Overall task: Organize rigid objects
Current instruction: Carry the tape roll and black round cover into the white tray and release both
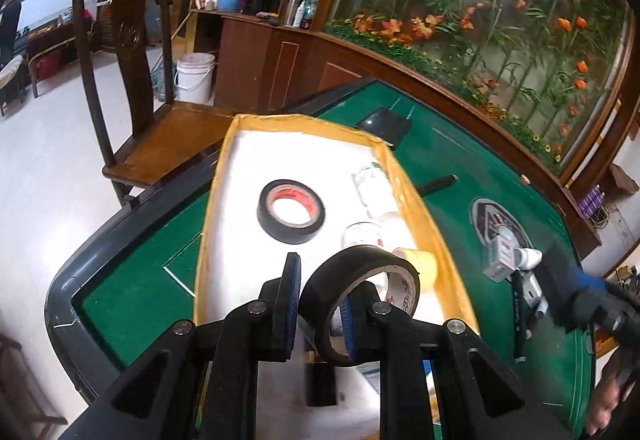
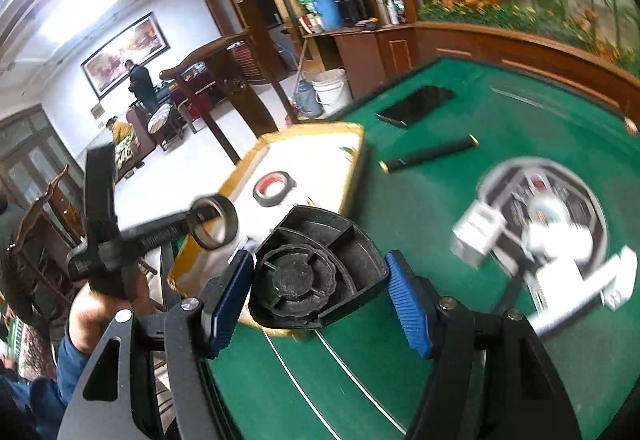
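My left gripper is shut on a black tape roll, one finger outside the ring and one inside it, above the near end of a white tray with a yellow rim. A second black tape roll lies flat in the tray, also seen in the right wrist view. My right gripper is shut on a black plastic wedge-shaped part, held above the green table beside the tray. The left gripper with its roll shows at the left there.
The tray also holds small bottles and a yellow cup. On the green table lie a black phone, a black pen, a white box and the round centre panel. A wooden chair stands beyond.
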The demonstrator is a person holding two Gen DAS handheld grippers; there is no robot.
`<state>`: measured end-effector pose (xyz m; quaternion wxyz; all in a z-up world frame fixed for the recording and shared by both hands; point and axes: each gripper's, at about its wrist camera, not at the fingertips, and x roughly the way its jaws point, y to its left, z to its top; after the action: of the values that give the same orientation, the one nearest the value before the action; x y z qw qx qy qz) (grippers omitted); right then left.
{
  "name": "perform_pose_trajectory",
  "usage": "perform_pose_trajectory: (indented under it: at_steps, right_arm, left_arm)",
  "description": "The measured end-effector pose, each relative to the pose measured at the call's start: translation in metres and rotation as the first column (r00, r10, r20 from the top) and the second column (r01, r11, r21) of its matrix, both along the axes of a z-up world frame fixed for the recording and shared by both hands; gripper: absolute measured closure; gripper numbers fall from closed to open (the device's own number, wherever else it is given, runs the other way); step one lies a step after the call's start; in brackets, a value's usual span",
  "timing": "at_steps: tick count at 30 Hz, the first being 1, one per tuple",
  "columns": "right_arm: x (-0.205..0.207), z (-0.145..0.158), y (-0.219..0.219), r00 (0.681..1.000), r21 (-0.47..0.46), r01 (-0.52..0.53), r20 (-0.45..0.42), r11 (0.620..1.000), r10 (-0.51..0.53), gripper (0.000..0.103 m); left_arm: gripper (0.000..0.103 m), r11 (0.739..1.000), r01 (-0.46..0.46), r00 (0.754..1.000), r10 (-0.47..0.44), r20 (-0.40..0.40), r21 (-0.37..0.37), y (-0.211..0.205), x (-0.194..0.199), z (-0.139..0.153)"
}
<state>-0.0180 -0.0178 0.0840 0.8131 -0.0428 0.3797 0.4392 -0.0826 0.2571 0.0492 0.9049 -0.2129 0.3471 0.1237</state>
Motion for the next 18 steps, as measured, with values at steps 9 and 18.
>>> perform_pose_trajectory:
  at_steps: [9, 18]
  right_arm:
    - [0.044, 0.006, 0.113, 0.999, -0.095, -0.036, -0.028, 0.995, 0.033, 0.036]
    - [0.092, -0.036, 0.197, 0.999, -0.247, 0.012, -0.030, 0.969, -0.020, 0.036]
  left_arm:
    - [0.085, 0.998, -0.050, 0.998, 0.048, -0.051, -0.023, 0.021, 0.009, -0.016]
    - [0.085, 0.999, -0.039, 0.995, 0.036, -0.089, -0.037, 0.027, 0.020, -0.025]
